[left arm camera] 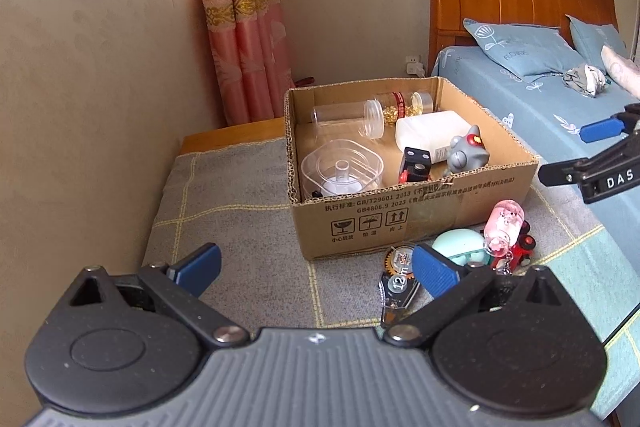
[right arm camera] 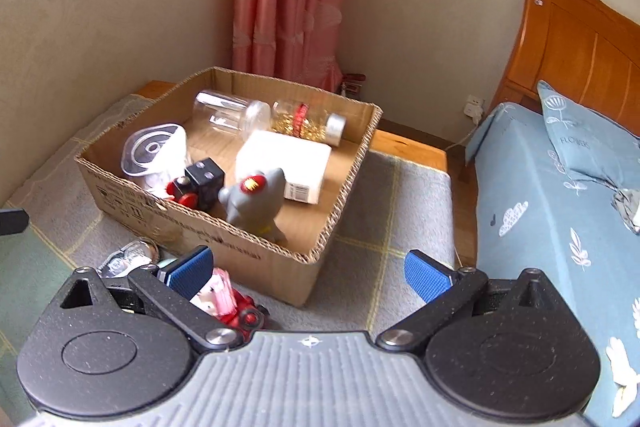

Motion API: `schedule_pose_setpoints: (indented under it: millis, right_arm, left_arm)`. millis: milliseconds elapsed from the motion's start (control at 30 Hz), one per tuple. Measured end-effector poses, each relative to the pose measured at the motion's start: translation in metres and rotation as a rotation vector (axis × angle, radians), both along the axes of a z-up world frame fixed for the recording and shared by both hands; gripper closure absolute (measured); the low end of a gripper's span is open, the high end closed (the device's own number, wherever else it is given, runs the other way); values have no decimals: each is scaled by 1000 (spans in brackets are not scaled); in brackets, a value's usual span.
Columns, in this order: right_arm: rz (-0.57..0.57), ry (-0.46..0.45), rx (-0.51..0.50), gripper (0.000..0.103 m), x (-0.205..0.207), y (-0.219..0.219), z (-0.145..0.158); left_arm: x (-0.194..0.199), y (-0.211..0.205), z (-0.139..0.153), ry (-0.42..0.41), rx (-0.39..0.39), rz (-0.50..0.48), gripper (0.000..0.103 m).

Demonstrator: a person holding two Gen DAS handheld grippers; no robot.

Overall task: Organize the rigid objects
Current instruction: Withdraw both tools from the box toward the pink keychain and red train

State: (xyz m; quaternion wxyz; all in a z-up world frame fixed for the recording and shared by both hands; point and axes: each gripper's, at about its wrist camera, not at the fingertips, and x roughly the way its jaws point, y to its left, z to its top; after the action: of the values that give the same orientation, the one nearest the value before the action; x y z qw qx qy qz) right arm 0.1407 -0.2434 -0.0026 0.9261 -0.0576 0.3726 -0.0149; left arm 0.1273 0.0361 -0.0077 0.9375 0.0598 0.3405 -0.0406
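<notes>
Both grippers, left [left arm camera: 316,267] and right [right arm camera: 308,269], hang wide apart and empty before the cardboard box [left arm camera: 420,211]. Inside it lie clear jars [left arm camera: 348,119], a white box [left arm camera: 432,135] and a gray toy [left arm camera: 466,151]; a pink keychain [left arm camera: 504,227] and a mint case [left arm camera: 460,245] sit just outside its front wall.

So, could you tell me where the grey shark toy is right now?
The grey shark toy stands inside the cardboard box, at its near right corner, beside the white box and the black cube.

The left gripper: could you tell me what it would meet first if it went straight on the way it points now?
Probably the front wall of the cardboard box, standing ahead across bare blanket. The left gripper is open and empty; depth is unclear.
</notes>
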Motion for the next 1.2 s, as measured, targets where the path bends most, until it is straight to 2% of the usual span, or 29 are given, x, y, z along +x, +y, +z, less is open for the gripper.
schedule_pose_setpoints:
  millis: [367, 600, 767, 933, 1033, 1200]
  right_arm:
    - [-74, 43, 84, 0, 22, -17, -49]
    - [23, 50, 119, 0, 20, -3, -51]
    - [73, 74, 94, 0, 21, 12, -58]
    - [81, 91, 139, 0, 24, 19, -64]
    - [86, 87, 123, 0, 18, 24, -68]
    - [31, 133, 90, 0, 7, 13, -81]
  left_arm:
    - [-3, -11, -6, 27, 22, -30, 2]
    - [-1, -13, -9, 42, 26, -30, 2]
    - [0, -16, -11, 50, 26, -41, 2]
    - [0, -19, -14, 60, 34, -49, 2]
    - [-1, -20, -15, 62, 34, -58, 2]
    - [-2, -26, -17, 67, 44, -94, 2]
